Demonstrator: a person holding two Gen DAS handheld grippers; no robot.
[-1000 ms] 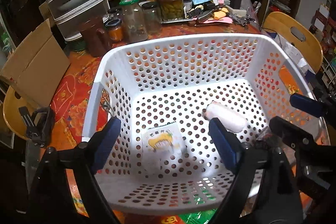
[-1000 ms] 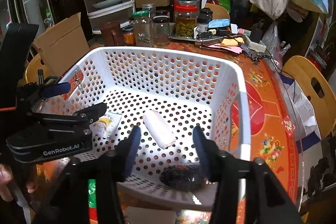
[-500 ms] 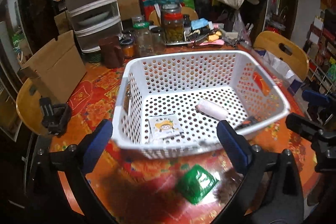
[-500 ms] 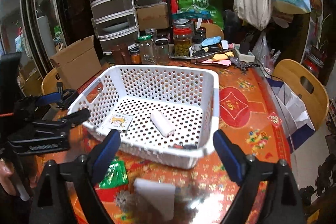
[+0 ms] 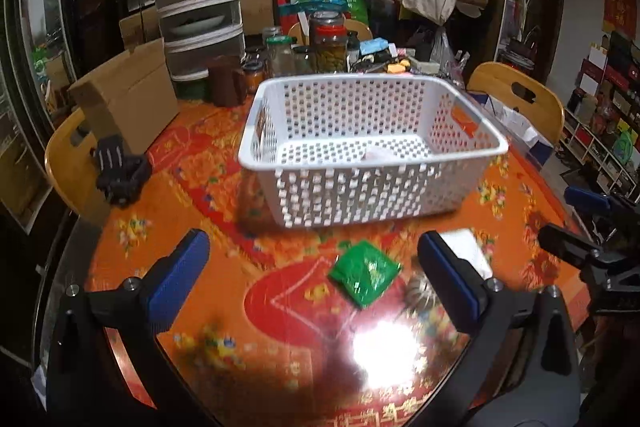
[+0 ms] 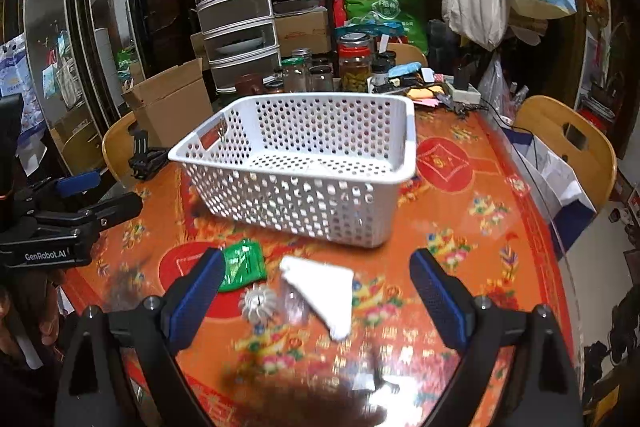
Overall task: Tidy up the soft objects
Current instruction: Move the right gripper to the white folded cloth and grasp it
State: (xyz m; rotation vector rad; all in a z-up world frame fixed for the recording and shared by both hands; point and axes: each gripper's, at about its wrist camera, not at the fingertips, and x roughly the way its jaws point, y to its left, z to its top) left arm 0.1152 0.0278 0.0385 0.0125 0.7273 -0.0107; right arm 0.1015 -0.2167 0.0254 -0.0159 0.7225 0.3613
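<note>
A white perforated basket (image 5: 360, 195) (image 6: 304, 199) stands mid-table; a pale roll (image 5: 378, 155) shows just over its rim. In front of it on the orange cloth lie a green packet (image 5: 364, 273) (image 6: 242, 265), a folded white cloth (image 6: 324, 287) (image 5: 464, 247) and a small silver ribbed piece (image 6: 259, 303). My left gripper (image 5: 312, 251) hangs over the green packet, its jaws opening, nothing between them. My right gripper (image 6: 318, 263) stands open above the white cloth, holding nothing. Each gripper also shows at the side of the other's view, the left gripper (image 6: 100, 193) and the right gripper (image 5: 576, 223).
Glass jars (image 5: 328, 43) and clutter crowd the table's far edge. A cardboard box (image 5: 128, 99) and a black clamp (image 5: 118, 171) sit at the left. Wooden chairs (image 6: 568, 139) flank the table, with a drawer tower (image 6: 236, 27) behind.
Both grippers pulled back out of the basket toward the table's near edge. The right jaws widened. The green packet, white cloth and silver piece came into view below them.
</note>
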